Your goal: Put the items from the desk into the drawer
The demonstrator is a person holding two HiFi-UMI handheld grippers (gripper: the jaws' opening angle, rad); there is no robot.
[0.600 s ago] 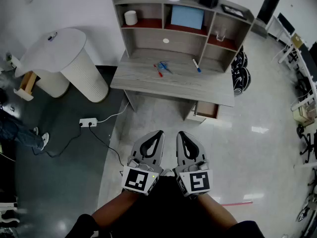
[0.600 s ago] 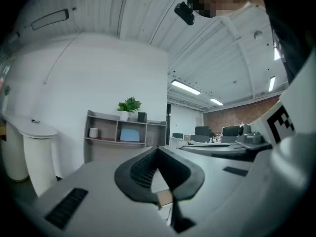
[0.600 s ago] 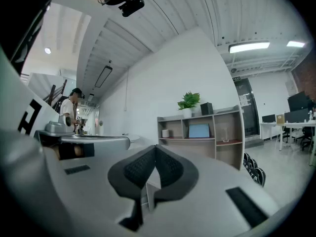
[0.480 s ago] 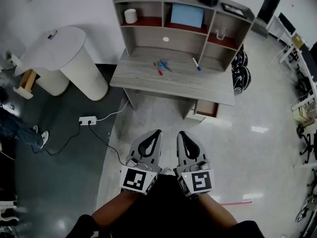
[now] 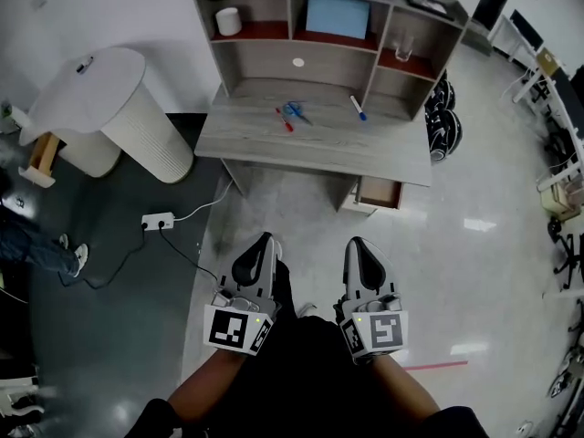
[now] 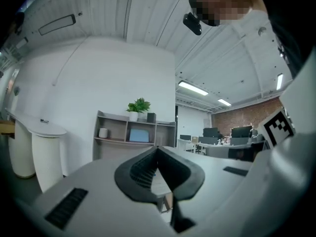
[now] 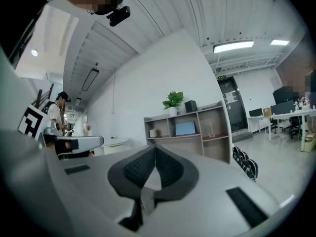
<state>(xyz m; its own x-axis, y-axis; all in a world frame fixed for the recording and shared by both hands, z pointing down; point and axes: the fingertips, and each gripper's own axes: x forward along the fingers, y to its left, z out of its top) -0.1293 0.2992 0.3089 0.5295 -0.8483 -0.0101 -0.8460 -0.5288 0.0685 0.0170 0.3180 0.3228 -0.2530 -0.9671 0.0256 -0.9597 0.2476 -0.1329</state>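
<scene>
- Left gripper [image 5: 259, 245] and right gripper [image 5: 359, 246] are being held low, apart, jaws closed, empty;
- desk [image 5: 310, 149] is being faced across glossy floor [image 5: 474, 272], drawer [image 5: 378, 192] hanging open

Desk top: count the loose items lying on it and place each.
3: a red pen left of centre, blue scissors beside it, and a marker farther right. More may hide under the hutch.

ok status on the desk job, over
Left hand-held gripper and right hand-held gripper shut, empty. Scissors, pen, marker on desk. Drawer open. Power strip on floor, left of path.
</scene>
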